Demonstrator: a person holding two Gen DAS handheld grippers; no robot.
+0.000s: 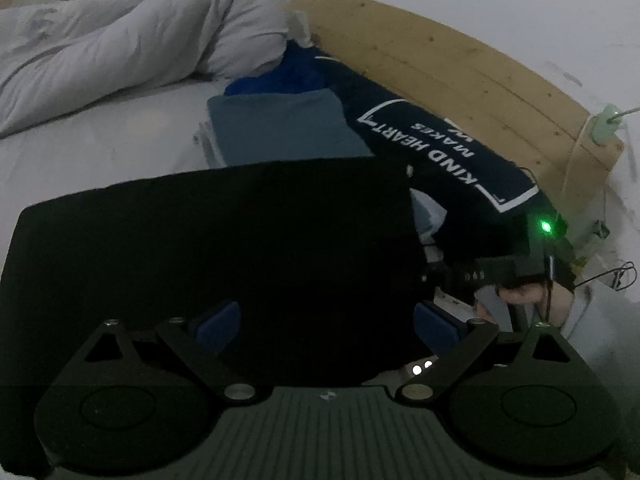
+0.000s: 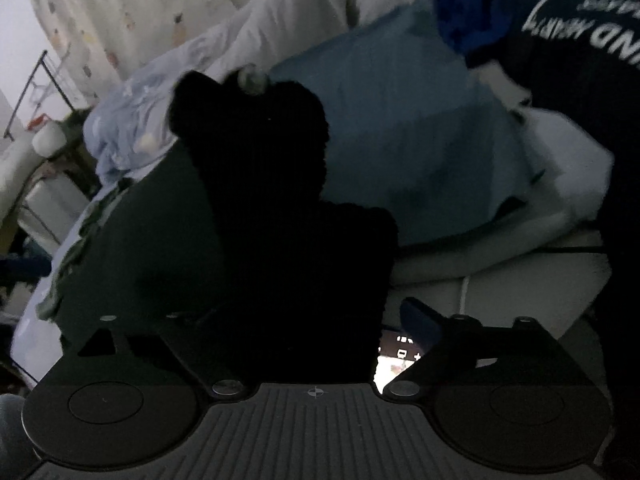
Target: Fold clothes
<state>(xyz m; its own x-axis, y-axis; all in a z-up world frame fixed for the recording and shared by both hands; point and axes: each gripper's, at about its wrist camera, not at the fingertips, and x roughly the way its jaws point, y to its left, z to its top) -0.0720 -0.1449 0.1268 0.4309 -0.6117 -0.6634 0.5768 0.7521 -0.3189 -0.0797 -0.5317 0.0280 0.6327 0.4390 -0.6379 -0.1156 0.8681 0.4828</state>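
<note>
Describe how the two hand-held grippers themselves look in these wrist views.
Both look alike. The left hand-held gripper has a grey ribbed base with a small round crosshair mark, two black round discs at its sides, black link arms with silver pivot pins, and blue finger pads. The right hand-held gripper shows the same base, discs and links, with only one blue pad visible. No sleeves show.

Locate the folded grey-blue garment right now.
In the left wrist view the folded grey-blue garment lies on the bed just beyond the black garment, with the navy printed shirt to its right and the white duvet up-left.
</note>
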